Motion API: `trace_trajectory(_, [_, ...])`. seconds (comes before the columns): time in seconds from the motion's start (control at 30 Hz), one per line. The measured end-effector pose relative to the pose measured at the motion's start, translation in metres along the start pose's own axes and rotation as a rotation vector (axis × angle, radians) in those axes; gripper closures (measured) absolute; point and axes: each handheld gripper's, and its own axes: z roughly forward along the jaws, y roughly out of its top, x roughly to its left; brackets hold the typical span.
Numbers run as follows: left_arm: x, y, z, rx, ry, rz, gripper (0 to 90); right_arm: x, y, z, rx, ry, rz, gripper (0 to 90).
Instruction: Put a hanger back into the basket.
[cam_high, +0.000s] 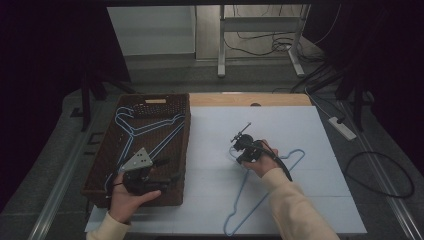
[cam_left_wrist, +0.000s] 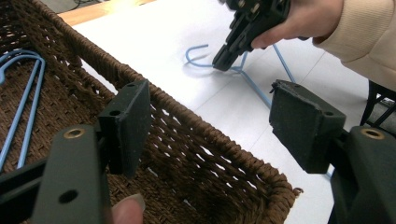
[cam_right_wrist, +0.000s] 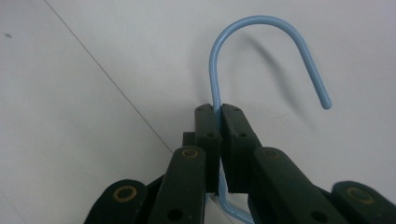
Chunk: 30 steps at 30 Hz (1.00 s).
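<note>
Two blue wire hangers (cam_high: 145, 131) already lie in the brown wicker basket (cam_high: 182, 150) at the left of the bench (cam_high: 300, 130), so by my reckoning that much of the tidying is done. One more hanger (cam_high: 250, 197) is out on the white sheet, and it is the one I am working on now.

My right claw (cam_high: 239, 148) has its jaws pressed together on the neck of that hanger, just below the hook (cam_right_wrist: 261, 35); in the right gripper view the thin blue wire runs up from between the black pads (cam_right_wrist: 233, 140) and curls over into an open hook above them. The grip looks made, but the hanger's long body lies flat on the sheet, trailing back toward me under my right sleeve. What is left, I judge, is to lift it, carry it across to the basket and lay it with the others.

My left claw (cam_high: 167, 170) hangs over the near right part of the basket with its jaws spread wide and nothing between them.

The hanger itself is slim, pale blue coated wire, a plain triangle with a rounded hook, unbent as far as I can tell. It looks light and springy, likely to swing from so narrow a pinch.
</note>
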Motion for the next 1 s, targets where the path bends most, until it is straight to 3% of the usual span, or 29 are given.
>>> trace_trajectory(0.33, [-0.018,0.006,0.011,0.012,-0.051,0.012,30.7,0.000,-0.007,-0.020,-0.110,-0.016,0.000,86.5])
trace_trajectory(0.6, [-0.041,0.019,0.036,0.056,-0.077,0.024,31.3,0.000,-0.011,-0.028,-0.141,-0.007,-0.002,86.5])
trace_trajectory(1.0, [-0.055,0.031,0.072,0.112,-0.100,-0.008,31.4,0.000,-0.014,-0.032,-0.172,-0.007,0.001,86.6])
